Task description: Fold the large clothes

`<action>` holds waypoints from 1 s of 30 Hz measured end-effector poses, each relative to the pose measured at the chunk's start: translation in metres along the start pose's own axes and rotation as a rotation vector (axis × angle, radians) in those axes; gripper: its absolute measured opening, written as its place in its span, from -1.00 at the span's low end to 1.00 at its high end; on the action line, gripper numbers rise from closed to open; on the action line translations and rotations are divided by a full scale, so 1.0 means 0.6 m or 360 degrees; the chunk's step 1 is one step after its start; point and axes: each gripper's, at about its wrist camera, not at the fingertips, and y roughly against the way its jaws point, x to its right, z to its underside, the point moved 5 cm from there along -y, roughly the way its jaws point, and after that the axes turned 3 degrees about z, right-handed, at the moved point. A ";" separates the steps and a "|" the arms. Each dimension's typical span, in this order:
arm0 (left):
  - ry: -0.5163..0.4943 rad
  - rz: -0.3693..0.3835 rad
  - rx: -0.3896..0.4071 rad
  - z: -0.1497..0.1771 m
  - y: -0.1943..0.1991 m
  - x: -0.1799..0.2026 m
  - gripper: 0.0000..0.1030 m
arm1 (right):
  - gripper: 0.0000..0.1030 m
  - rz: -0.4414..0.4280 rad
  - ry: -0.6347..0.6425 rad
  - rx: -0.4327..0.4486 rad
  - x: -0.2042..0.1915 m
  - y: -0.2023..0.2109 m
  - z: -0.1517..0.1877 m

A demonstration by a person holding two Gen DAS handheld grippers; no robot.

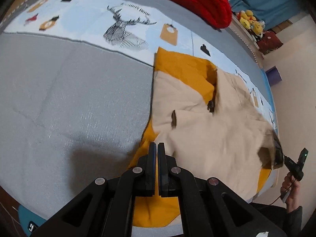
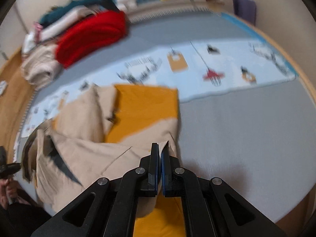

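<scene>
A large beige garment with a mustard-yellow lining (image 1: 207,130) lies crumpled on the grey bed cover (image 1: 69,98). In the left wrist view my left gripper (image 1: 157,148) is shut over the garment's near yellow edge, its jaws pressed together with no cloth clearly between them. In the right wrist view, which is blurred by motion, my right gripper (image 2: 161,150) is shut on a beige edge of the garment (image 2: 110,152), which rises between its fingertips. The right gripper (image 1: 280,156) also shows in the left wrist view, holding the far beige corner lifted.
A light-blue printed strip (image 1: 122,25) crosses the bed behind the garment. A red blanket (image 1: 197,0) and piled clothes (image 2: 41,67) lie at the far end. Yellow plush toys (image 1: 250,21) sit on a ledge. The bed's edge and the floor (image 1: 292,59) are at the right.
</scene>
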 end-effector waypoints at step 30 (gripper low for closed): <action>-0.0148 -0.0350 -0.0063 0.010 -0.056 0.025 -0.22 | -0.24 0.0009 0.0047 -0.0363 0.049 -0.093 0.106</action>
